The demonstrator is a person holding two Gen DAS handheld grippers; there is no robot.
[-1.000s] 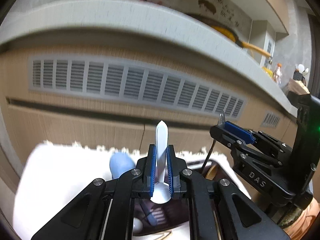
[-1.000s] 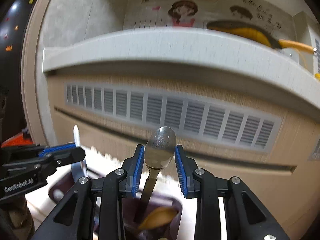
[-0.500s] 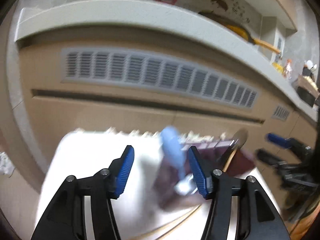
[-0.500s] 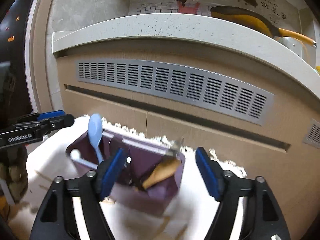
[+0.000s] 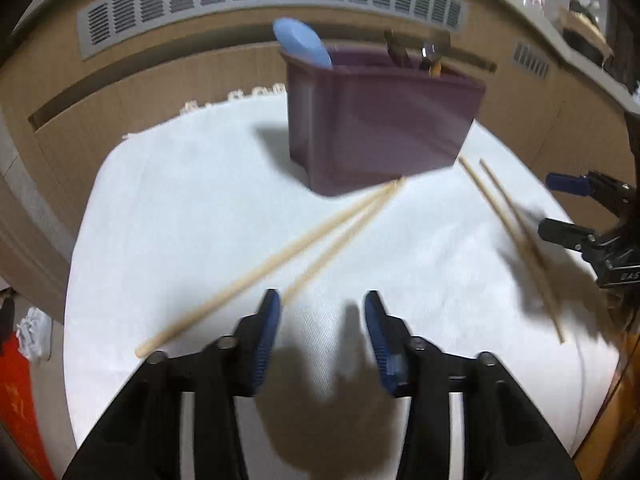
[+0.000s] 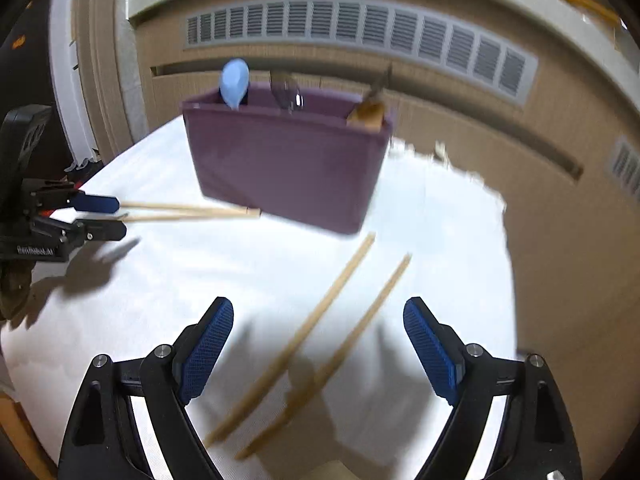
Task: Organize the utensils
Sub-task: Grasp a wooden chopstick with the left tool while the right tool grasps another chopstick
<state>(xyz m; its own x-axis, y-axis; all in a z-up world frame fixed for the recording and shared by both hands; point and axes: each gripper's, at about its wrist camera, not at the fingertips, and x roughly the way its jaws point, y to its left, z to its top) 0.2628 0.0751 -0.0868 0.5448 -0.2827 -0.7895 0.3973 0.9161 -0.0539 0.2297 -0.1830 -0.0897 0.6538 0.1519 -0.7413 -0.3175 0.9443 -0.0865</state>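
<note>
A purple utensil bin (image 5: 380, 120) stands on a white cloth (image 5: 192, 208) and holds a blue spoon (image 5: 304, 46), a metal spoon (image 6: 286, 90) and a wooden utensil (image 6: 368, 110). Two pairs of wooden chopsticks lie on the cloth. One pair (image 5: 280, 260) lies in front of my left gripper (image 5: 322, 336), which is open and empty. The other pair (image 6: 320, 344) lies between the open jaws of my right gripper (image 6: 318, 352), which is also empty. The bin also shows in the right wrist view (image 6: 288, 164).
Wooden cabinet fronts with a grey vent grille (image 6: 360, 28) stand behind the table. The cloth's fringed far edge (image 5: 232, 96) lies near the cabinet. The right gripper shows at the right edge of the left wrist view (image 5: 580, 208).
Both grippers let go of their spoons, which now stand in the bin, opened, and drew back and down toward the chopsticks on the cloth.
</note>
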